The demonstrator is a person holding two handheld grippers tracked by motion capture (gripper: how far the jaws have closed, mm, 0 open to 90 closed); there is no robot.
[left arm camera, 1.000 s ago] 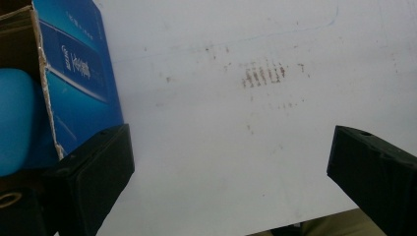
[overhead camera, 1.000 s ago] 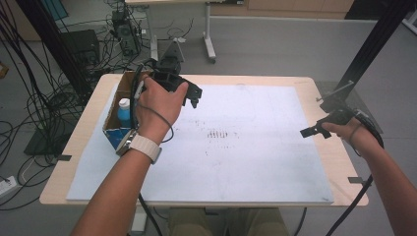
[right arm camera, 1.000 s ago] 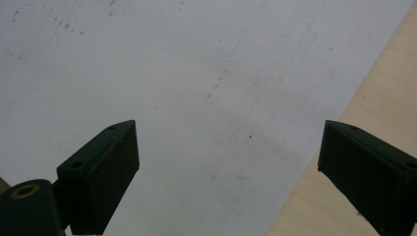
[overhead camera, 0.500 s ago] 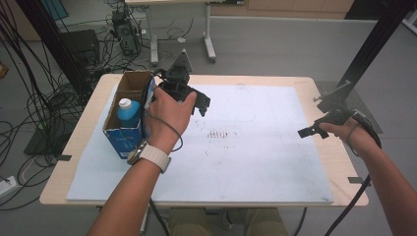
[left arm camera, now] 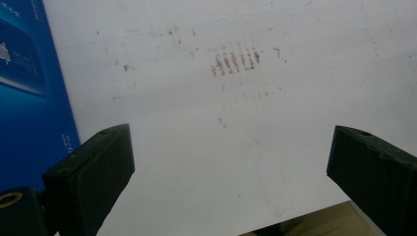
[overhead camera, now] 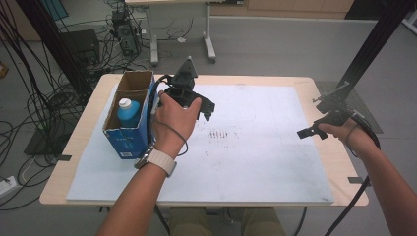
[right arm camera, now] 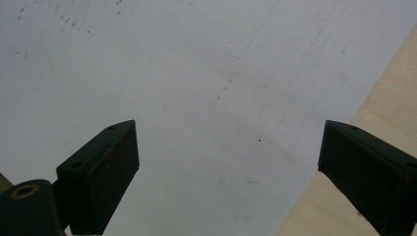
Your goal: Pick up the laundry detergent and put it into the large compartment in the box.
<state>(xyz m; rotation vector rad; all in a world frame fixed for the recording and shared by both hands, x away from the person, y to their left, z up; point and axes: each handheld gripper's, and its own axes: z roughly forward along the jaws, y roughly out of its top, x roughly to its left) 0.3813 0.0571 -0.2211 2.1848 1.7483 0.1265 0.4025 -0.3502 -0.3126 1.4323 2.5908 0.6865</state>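
At the left edge of the table [overhead camera: 88, 123] stands the open blue carton [overhead camera: 129, 129], and inside its near compartment sits the blue bottle [overhead camera: 128, 111] with its white cap, upright. My left gripper [overhead camera: 204, 109] hovers just beside the carton's right wall, jaws spread wide with nothing between them; the left gripper view looks down past them at bare sheet and a sliver of blue box. My right gripper [overhead camera: 307, 132] hangs well apart, over the right edge of the sheet, jaws likewise wide and empty.

I judge the bottle's placement in the carton as done, or else not yet lifted out; from these pictures I cannot say which. The carton's far compartment looks empty, though its floor is in shadow. Whatever is left, neither claw has hold of anything now.

The work surface is a white sheet [overhead camera: 255, 162] over a pale wooden top, scuffed with a patch of short brown marks [overhead camera: 220, 133] near its middle. Beyond it lie a grey floor, tangled black cables [overhead camera: 44, 73] at left and another table's legs [overhead camera: 209, 46].
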